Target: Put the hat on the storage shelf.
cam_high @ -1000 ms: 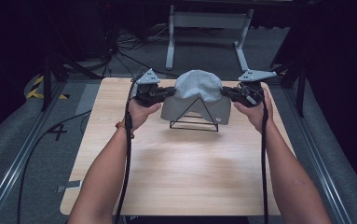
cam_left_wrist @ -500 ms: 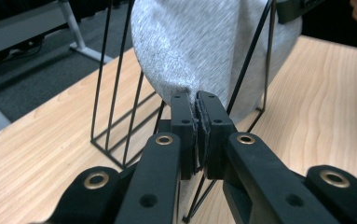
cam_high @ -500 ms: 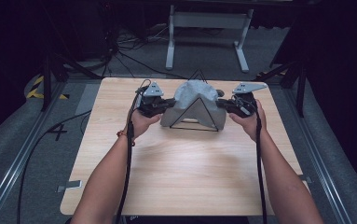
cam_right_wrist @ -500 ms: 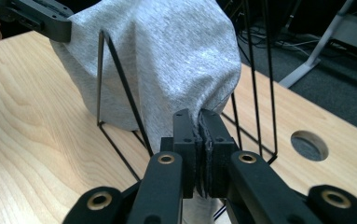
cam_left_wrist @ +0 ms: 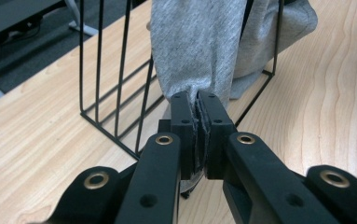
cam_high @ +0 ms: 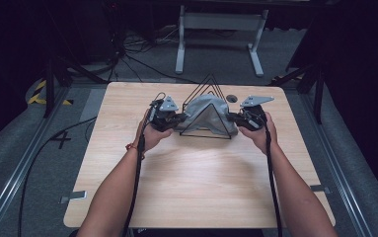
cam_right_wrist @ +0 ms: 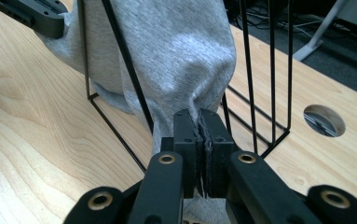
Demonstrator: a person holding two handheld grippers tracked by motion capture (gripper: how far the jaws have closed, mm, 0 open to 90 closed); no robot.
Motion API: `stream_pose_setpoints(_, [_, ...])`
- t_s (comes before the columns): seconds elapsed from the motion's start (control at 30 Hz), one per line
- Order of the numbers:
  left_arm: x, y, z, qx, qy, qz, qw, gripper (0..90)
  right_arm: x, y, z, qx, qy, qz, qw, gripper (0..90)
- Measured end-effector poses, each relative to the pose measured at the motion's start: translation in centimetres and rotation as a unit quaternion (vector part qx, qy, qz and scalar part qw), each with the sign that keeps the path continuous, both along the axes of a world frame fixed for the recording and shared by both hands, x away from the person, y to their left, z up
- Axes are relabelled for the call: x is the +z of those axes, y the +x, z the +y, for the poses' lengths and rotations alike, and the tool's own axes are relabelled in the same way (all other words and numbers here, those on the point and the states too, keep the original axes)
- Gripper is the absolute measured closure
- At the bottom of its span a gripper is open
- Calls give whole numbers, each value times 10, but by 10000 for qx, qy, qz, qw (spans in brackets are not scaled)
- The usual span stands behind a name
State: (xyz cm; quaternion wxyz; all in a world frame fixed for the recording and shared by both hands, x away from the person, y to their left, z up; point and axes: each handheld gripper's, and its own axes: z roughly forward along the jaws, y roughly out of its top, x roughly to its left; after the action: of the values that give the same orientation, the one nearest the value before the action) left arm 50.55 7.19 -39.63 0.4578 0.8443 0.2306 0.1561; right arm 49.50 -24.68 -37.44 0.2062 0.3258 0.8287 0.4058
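You have one grey cloth point(cam_high: 204, 111), one black wire rack point(cam_high: 211, 89), one wooden table point(cam_high: 196, 182) with one round hole point(cam_high: 232, 98), and two grippers: left point(cam_high: 180, 118), right point(cam_high: 230, 117).

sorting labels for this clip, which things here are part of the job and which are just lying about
In the job:
grey cloth
black wire rack
left tongs, shut on the cloth
right tongs, shut on the cloth

Lying about:
white stand
floor cables

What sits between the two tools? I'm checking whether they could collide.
In the high view, a grey cloth draped through a black wire rack spans the gap between the left tool and right tool; each clamps one end.
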Motion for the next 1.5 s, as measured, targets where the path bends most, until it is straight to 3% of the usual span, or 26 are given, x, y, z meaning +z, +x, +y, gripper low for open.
stream_pose_setpoints(0.17, [-4,-1,2,85,40,-1,10000,858,-3,0,-2,-32,-11,18,10000,863])
stream_pose_setpoints(0.47, [10,-15,18,175,20,-162,9997,829,6,-11,-11,-90,36,-110,9999,818])
stream_pose_setpoints(0.6, [15,-22,26,159,94,-211,9996,821,12,-17,-14,-76,9,-164,9998,809])
stream_pose_setpoints(0.7, [18,-29,32,190,295,-288,9990,813,15,-23,-15,-40,-46,-199,9998,809])
stream_pose_setpoints(0.97, [23,-43,47,202,408,-309,9985,799,24,-36,-20,28,-188,-301,9994,803])
stream_pose_setpoints(1.17, [12,-53,58,179,604,-227,9978,792,22,-44,-27,2,-207,-299,9993,797])
stream_pose_setpoints(1.5, [-3,-62,78,310,684,-86,9971,794,12,-56,-40,-69,-289,-235,9993,779])
